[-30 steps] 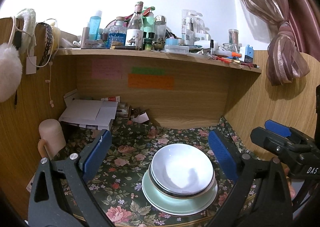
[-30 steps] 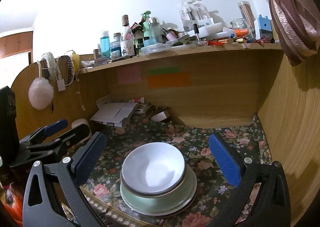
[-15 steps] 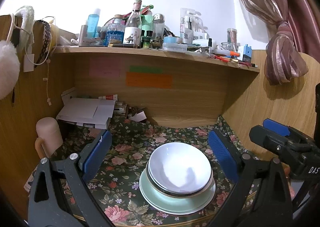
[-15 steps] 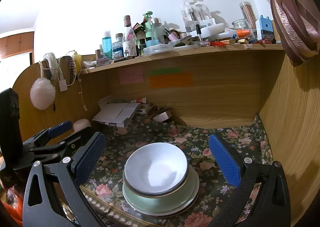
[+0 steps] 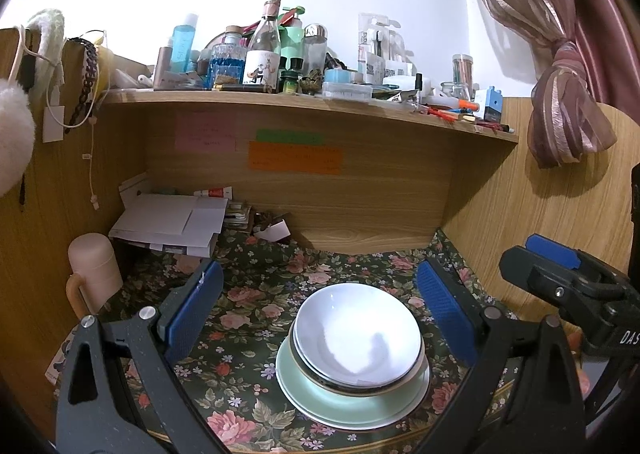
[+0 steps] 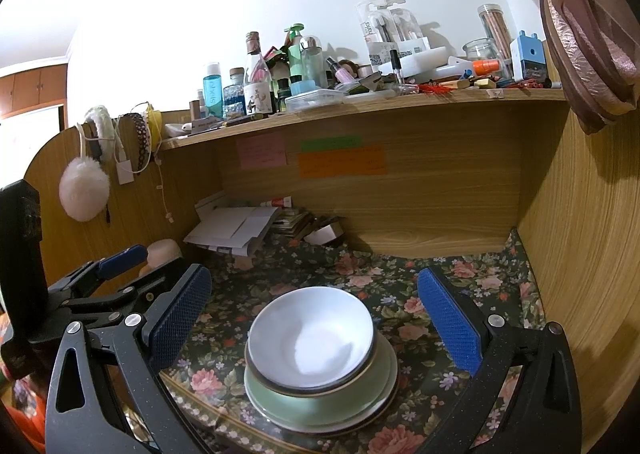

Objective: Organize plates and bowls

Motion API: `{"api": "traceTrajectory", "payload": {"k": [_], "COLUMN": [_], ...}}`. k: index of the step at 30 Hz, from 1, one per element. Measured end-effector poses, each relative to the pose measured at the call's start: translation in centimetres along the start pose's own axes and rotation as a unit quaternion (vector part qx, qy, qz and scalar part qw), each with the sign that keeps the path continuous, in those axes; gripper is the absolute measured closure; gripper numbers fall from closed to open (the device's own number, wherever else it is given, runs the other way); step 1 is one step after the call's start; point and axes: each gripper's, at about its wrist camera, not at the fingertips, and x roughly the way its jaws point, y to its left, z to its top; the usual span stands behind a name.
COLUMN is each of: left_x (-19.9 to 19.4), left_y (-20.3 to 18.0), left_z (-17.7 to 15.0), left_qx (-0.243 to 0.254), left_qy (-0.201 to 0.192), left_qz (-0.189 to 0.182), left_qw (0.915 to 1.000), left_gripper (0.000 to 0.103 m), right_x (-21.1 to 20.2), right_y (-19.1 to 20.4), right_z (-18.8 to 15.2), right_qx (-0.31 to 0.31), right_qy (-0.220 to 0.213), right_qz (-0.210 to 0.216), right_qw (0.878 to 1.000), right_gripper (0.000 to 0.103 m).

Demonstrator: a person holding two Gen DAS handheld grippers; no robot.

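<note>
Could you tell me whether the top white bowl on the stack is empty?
Empty: the top white bowl sits upright, and its bare inside shows only glare and shadow in both views.

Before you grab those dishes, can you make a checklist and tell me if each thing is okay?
1. Left gripper open and empty: ok.
2. Right gripper open and empty: ok.
3. White bowl sits level on top of the stack: ok.
4. Green plate lies flat on the floral tablecloth: ok.
5. Number of dishes between bowl and plate: cannot tell.
6. Cloth right beside the stack has nothing to bump: ok.
</note>
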Motion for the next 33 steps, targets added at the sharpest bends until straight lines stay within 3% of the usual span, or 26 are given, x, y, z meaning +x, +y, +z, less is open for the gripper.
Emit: {"api": "traceTrajectory", "payload": {"k": [33], "left_x": [0.81], "left_y": [-0.95], "left_z": [0.06], "left_qx": [0.004], "left_qy": [0.004], "left_qz": [-0.013], "left_qw": [0.9999], "left_gripper": [0.004], "right_x": [0.12], "right_y": [-0.12], "right_z": [0.17], "right_qx": [0.007], "right_qy": [-0.003], "right_qz": [-0.016], "right_qw": [1.0], "right_gripper": [0.0]}}
